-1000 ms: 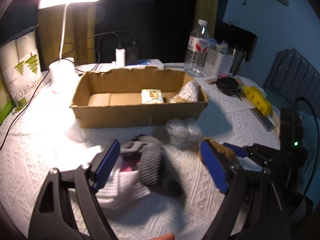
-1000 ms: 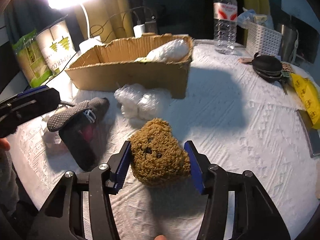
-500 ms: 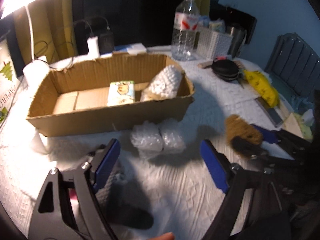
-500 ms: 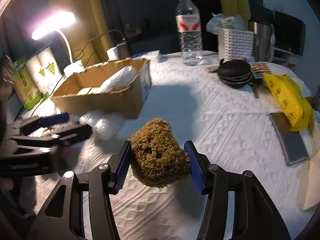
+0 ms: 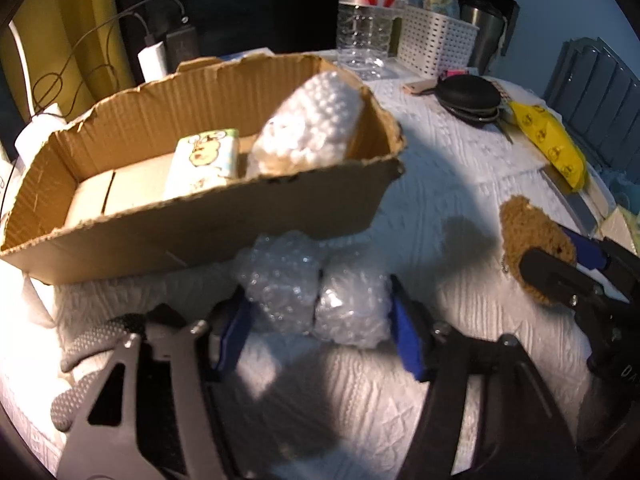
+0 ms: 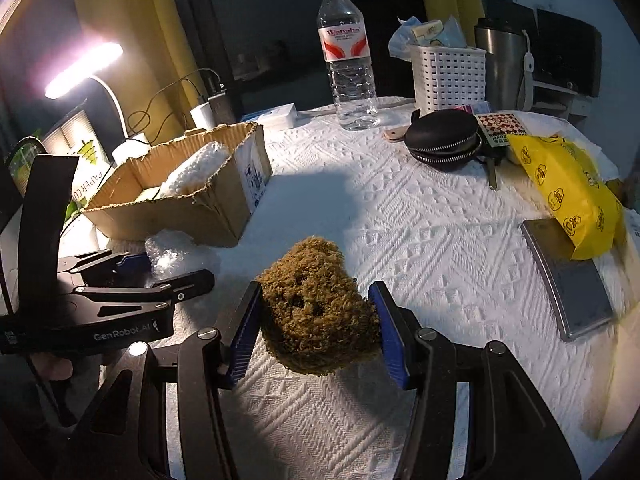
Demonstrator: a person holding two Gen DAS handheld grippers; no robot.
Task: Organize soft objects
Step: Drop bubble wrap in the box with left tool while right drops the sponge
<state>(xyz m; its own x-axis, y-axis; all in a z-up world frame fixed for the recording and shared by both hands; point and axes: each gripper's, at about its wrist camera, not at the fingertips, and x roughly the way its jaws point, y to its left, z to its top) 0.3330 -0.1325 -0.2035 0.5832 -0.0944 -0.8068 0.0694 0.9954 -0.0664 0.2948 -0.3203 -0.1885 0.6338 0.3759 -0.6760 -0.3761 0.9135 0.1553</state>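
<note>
**Plush held, bubble wrap between the other jaws**

The brown plush (image 6: 318, 306) sits clamped between the right gripper (image 6: 316, 330) pads, lifted clear of the white tablecloth (image 6: 440, 240), in front of the box and to its right. It looks light and squashy; the pile gives under the pads, so a grip across its middle, as now, should hold without slipping.

The bubble wrap (image 5: 316, 292) lies on the cloth just in front of the box, and the left gripper (image 5: 320, 332) has its blue pads on either side of it, touching or nearly so. Whether the jaws have closed on it I cannot tell. It is probably almost weightless, crushable and slick, so squeezing across both lobes seems safest.

The cardboard box (image 5: 200, 216) is open-topped with a torn rim. Inside, a white foam roll (image 5: 316, 128) leans in the right end, and a small printed pack (image 5: 204, 162) stands beside it; the left end shows bare floor, room enough for both items.

A grey glove (image 5: 92, 336) lies by the left gripper.
</note>
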